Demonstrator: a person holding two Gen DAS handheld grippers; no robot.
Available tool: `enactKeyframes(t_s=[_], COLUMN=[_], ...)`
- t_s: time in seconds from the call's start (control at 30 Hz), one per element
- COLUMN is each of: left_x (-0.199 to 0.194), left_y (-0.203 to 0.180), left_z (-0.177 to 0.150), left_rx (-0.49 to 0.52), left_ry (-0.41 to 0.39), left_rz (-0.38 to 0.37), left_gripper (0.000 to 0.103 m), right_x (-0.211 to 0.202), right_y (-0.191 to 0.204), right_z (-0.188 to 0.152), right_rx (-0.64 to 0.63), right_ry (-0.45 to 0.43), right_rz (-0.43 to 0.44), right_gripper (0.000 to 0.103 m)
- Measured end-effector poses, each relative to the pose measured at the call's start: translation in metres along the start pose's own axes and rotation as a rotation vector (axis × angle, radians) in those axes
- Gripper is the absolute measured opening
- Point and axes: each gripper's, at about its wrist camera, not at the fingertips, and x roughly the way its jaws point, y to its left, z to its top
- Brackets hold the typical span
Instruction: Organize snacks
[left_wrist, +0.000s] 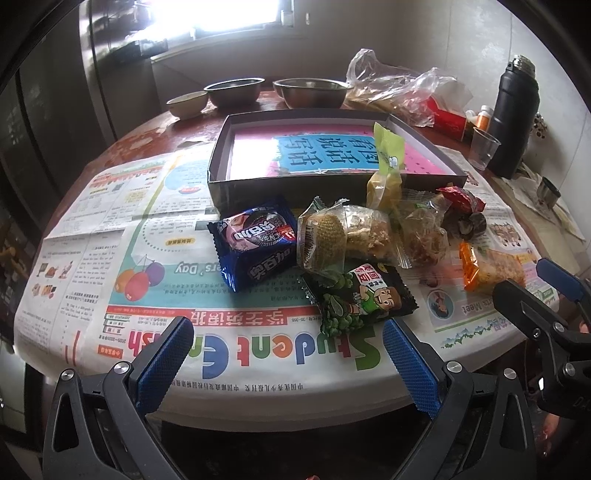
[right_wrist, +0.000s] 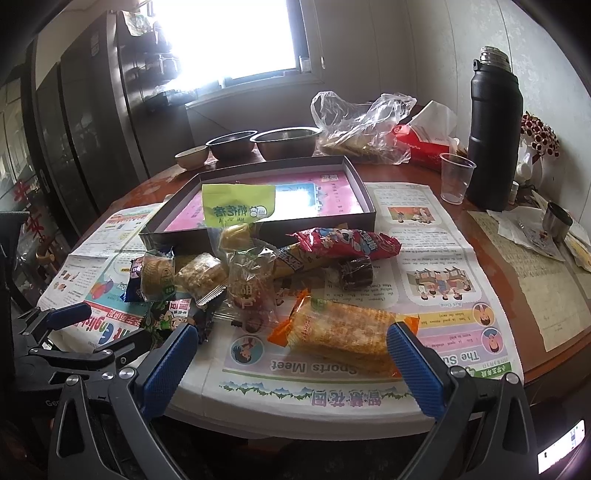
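**Snacks Are Waiting Beside an Almost Bare Box**

A round table (right_wrist: 546, 354) is being used, and a newspaper (left_wrist: 147, 280) is being spread over its near side, likely to keep crumbs off the wood. A flat box (left_wrist: 218, 162) is being kept at the middle of the table, just behind the snack pile, so that packets can be dropped in with a short move. Only a picture sheet is being shown inside it.

The snacks are being left in a loose heap near the front edge of the newspaper. The orange cracker pack (right_wrist: 343, 328) is being lined up between the fingers of the right gripper (right_wrist: 291, 365), so it is probably being picked first. The green-topped bag (right_wrist: 236, 210) is being leaned on the box wall. The blue cookie packs (left_wrist: 255, 240) and the black pea packet (left_wrist: 360, 299) are being faced by the left gripper (left_wrist: 288, 358).

Both pairs of jaws are being held wide, with nothing gripped.

Some clear-wrapped cakes are being covered by other packets, and their labels are too blurred to read.
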Motion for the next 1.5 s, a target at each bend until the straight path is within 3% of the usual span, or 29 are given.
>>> enactKeyframes(t_s=[1.5], left_x=[-0.0018], left_y=[-0.0023], left_z=[0.0001], left_rx=[0.006], left_ry=[0.006], left_rz=[-0.009], left_gripper=[0.102], right_x=[0.0035], right_y=[-0.0015], right_z=[-0.002], right_rx=[0.012], right_ry=[0.016], right_rz=[0.0], right_gripper=[0.103])
